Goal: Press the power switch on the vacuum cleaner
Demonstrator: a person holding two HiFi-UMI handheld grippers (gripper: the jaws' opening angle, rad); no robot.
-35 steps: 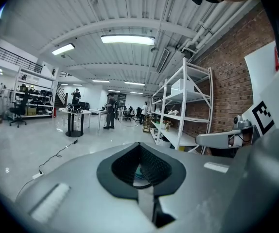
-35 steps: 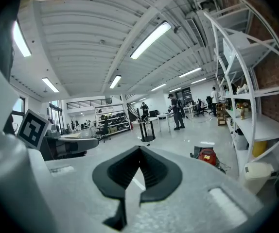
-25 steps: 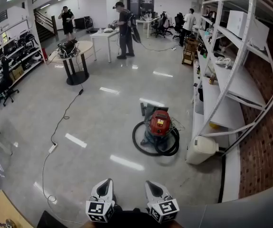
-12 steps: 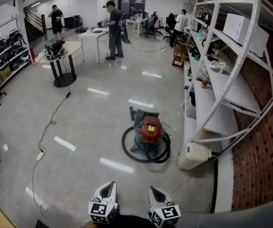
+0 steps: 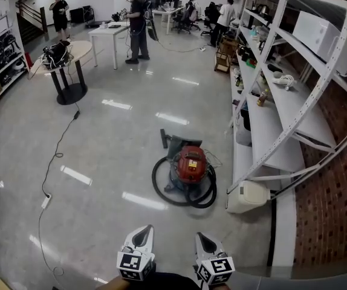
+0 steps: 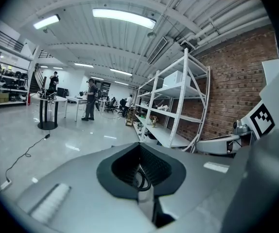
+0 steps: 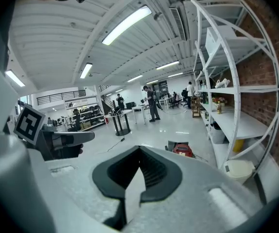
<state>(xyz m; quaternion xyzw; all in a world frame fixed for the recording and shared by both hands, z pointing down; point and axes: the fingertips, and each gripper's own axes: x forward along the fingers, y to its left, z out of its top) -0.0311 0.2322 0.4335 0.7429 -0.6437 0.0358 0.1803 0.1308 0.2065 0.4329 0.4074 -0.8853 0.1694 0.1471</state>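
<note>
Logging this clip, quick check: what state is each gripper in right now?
Left gripper: closed, holding nothing.
Right gripper: closed, holding nothing.

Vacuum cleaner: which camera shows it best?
The head view: the whole vacuum cleaner shows, hose coiled around it. The right gripper view shows it small and far; the left gripper view misses it.

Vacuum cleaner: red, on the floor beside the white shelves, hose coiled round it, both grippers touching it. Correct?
No. The head view shows the left gripper and right gripper well short of the vacuum cleaner, not touching it. The rest holds.
</note>
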